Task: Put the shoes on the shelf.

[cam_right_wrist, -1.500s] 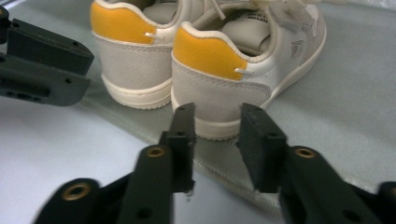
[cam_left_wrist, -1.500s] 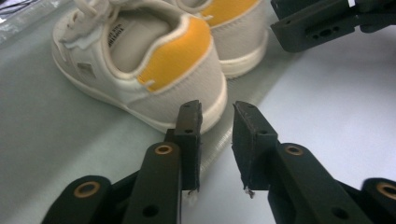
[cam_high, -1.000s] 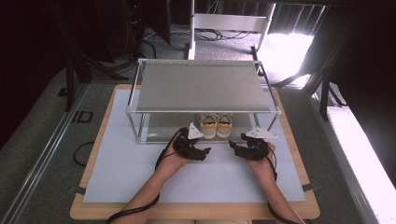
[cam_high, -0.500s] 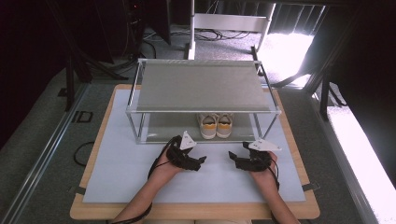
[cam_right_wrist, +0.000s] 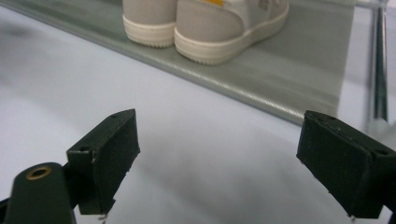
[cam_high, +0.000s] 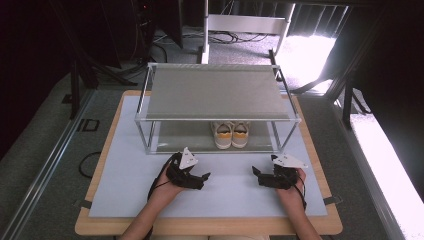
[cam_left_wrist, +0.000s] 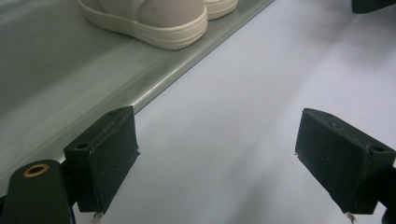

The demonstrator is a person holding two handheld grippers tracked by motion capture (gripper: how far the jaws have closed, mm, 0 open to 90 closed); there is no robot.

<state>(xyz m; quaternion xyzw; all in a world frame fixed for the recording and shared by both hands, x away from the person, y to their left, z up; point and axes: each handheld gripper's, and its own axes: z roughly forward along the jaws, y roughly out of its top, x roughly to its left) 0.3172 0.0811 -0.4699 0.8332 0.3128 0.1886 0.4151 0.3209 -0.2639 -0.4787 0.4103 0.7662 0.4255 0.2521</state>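
High view is showing the person's two hands coming in over the near edge of the table [cam_high: 100,220], each carrying a two-jaw gripper above the pale mat [cam_high: 125,190]. The left gripper [cam_high: 204,178] is hovering over the middle of the mat, left of centre; its jaws are standing wide apart with nothing between them, as the left gripper view [cam_left_wrist: 233,163] is confirming. The right gripper [cam_high: 256,175] is hovering nearer the right edge of the mat, well apart from the left one; its jaws have just been opening and are now standing wide with bare mat between them, as the right gripper view [cam_right_wrist: 219,163] is showing. Neither tool is touching anything. Beyond both grippers, the two-tier rack [cam_high: 150,117] is standing across the far half of the mat. The pair of shoes [cam_high: 230,134] is sitting on the lower shelf [cam_high: 185,137], right of its centre, heels facing the near edge of the shelf, the two shoes side by side and touching. The upper shelf [cam_high: 215,92] is covering the toes.
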